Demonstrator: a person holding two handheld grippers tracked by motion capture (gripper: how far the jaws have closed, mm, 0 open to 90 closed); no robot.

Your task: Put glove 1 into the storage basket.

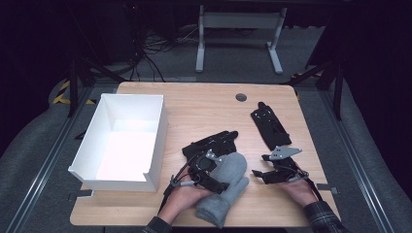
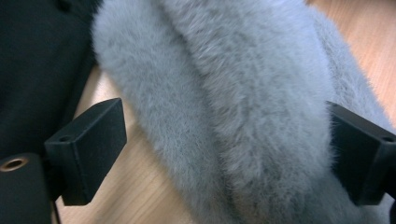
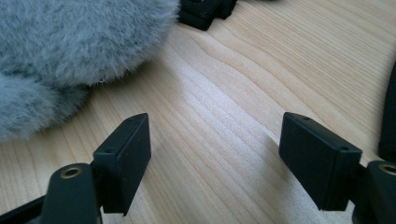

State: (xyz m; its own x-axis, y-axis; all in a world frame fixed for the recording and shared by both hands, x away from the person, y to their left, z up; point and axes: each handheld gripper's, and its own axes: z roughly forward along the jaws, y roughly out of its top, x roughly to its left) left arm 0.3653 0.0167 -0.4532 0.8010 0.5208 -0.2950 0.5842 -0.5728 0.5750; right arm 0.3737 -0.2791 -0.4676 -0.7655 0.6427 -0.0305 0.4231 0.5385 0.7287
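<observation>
Grey fuzzy mitten (image 1: 226,187) lies on wood surface (image 1: 204,109) near front edge, btwn wide-open left claw (image 2: 224,154) jaws w/ left pad clear; right claw (image 3: 231,161) wide, empty, just beside it.

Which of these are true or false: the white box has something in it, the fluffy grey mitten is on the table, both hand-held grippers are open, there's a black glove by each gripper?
1. The white box holds something. False: its inside looks empty.
2. The grey mitten lies on the wooden table. True.
3. Both hand-held grippers are open. True: the left hand-held gripper straddles the mitten with a gap at one pad; the right hand-held gripper has bare wood between its jaws.
4. The right hand-held gripper clamps a black glove. False: that glove lies apart, farther back.
</observation>
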